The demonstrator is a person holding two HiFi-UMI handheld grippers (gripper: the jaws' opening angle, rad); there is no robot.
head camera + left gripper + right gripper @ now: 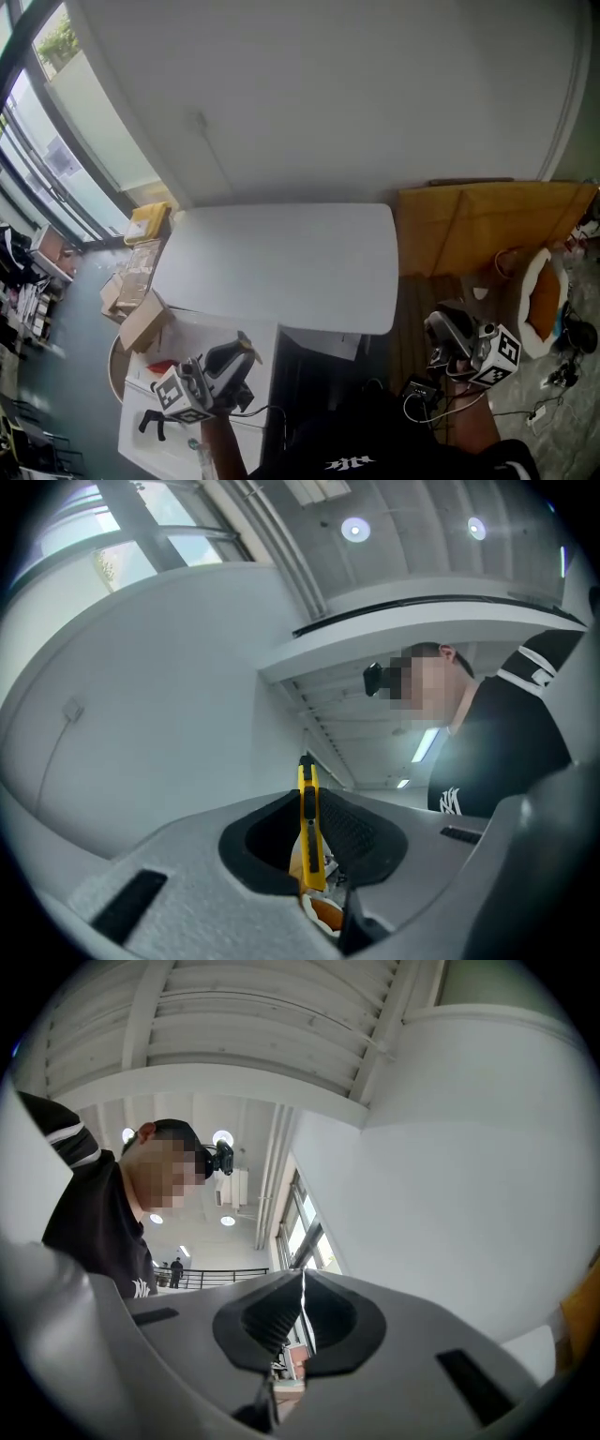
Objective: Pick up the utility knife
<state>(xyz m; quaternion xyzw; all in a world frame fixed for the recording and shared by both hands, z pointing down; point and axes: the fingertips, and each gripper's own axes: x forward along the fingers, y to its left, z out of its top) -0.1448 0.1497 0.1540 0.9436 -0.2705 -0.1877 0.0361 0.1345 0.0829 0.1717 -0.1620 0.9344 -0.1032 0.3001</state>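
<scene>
Utility knife (308,827), yellow: I hold it pinched edge-on between the jaws of the left gripper (236,360), near-left of the white worktop (281,262). Right gripper (302,1312): jaws pressed together, nothing between, near right. Cardboard box (142,321) just left of the knife; cardboard sheets (487,225) far right.

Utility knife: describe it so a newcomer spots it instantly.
In the head view, look below the left end of the white table to the left gripper. The utility knife stands edge-on, clamped between its jaws. It is slim and bright yellow with a black slider, unlike the dark pads beside it.
</scene>
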